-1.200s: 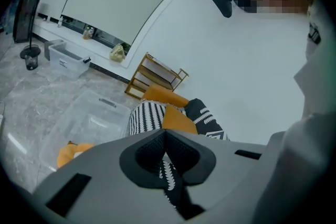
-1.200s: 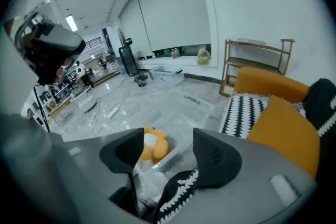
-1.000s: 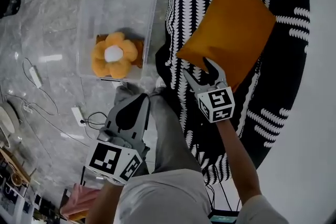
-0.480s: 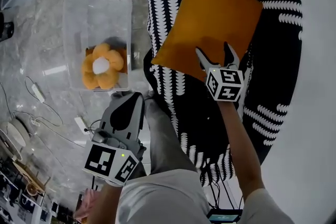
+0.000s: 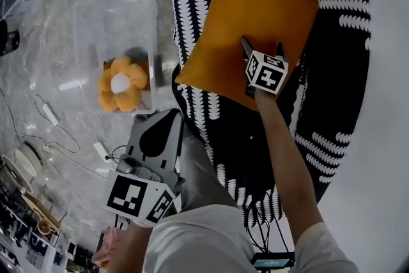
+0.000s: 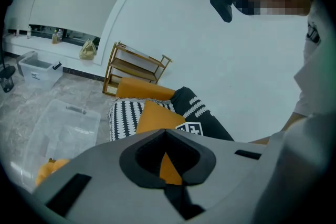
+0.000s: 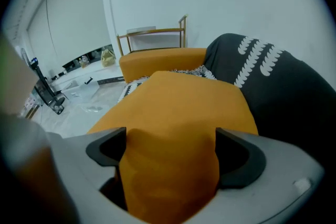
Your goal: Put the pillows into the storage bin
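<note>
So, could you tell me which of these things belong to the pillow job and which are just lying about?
Job in hand:
orange pillow, between the open jaws of the right tool; flower pillow, already in the storage bin.

Lying about:
white cables on the floor; wooden shelf by the wall; small lidded box.

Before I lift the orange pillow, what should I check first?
1. Orange pillow sits between the right gripper's fingers: ok.
2. Fingers squeezed onto the pillow: not ok, they stand wide apart.
3. Storage bin has no lid on: ok.
4. Room in the bin next to the flower pillow: ok, the far half looks bare.
5. Left gripper out of the way: ok, it is shut, holds nothing and sits near the person's lap.
6. Pillow will lift without snagging the striped cover: cannot tell.
</note>
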`<state>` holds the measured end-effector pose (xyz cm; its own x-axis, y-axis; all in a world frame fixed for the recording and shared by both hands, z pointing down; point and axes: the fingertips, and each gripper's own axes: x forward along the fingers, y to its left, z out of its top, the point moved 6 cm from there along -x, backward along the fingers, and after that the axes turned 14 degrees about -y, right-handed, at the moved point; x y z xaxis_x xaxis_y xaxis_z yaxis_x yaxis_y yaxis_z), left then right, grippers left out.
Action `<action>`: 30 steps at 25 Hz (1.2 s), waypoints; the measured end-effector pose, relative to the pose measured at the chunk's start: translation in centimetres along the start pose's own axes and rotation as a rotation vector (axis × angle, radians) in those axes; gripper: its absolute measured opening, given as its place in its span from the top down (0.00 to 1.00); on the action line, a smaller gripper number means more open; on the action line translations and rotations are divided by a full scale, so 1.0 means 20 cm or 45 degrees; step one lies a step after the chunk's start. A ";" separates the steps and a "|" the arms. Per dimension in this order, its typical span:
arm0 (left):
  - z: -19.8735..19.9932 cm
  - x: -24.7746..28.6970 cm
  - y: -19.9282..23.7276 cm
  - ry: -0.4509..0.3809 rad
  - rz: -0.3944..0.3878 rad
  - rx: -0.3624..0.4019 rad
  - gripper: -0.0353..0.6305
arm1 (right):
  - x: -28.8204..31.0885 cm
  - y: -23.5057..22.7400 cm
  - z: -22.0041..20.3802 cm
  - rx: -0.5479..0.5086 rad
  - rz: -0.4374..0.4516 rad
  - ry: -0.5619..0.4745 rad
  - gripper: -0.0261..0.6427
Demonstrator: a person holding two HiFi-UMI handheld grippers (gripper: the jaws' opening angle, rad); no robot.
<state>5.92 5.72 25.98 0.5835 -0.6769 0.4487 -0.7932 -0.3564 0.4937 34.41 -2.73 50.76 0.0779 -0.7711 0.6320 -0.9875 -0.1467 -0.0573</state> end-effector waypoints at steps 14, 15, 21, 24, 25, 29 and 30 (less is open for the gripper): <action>-0.08 0.00 -0.10 0.039 0.002 -0.021 0.93 | 0.06 0.04 -0.02 -0.155 -0.010 0.112 0.76; -0.08 -0.01 -0.11 0.037 0.001 -0.022 0.93 | 0.04 0.04 -0.01 -0.136 0.003 0.101 0.83; -0.06 -0.08 -0.10 0.025 -0.008 -0.010 0.93 | -0.05 0.04 0.03 0.047 0.065 0.075 0.93; -0.08 -0.11 -0.08 0.026 -0.020 -0.003 0.93 | -0.09 0.03 0.02 0.119 0.077 0.058 0.94; -0.09 -0.12 -0.07 0.028 -0.024 0.000 0.93 | -0.11 0.03 0.02 0.174 0.078 0.061 0.94; -0.11 -0.20 -0.06 0.030 -0.036 0.006 0.93 | -0.18 0.04 0.04 0.290 0.081 0.050 0.94; -0.11 -0.21 -0.06 0.030 -0.038 0.006 0.93 | -0.20 0.05 0.04 0.289 0.083 0.045 0.94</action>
<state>4.77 10.45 25.15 0.6107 -0.6508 0.4512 -0.7762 -0.3790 0.5038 33.24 -0.34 47.61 0.0061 -0.7619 0.6477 -0.9340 -0.2357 -0.2685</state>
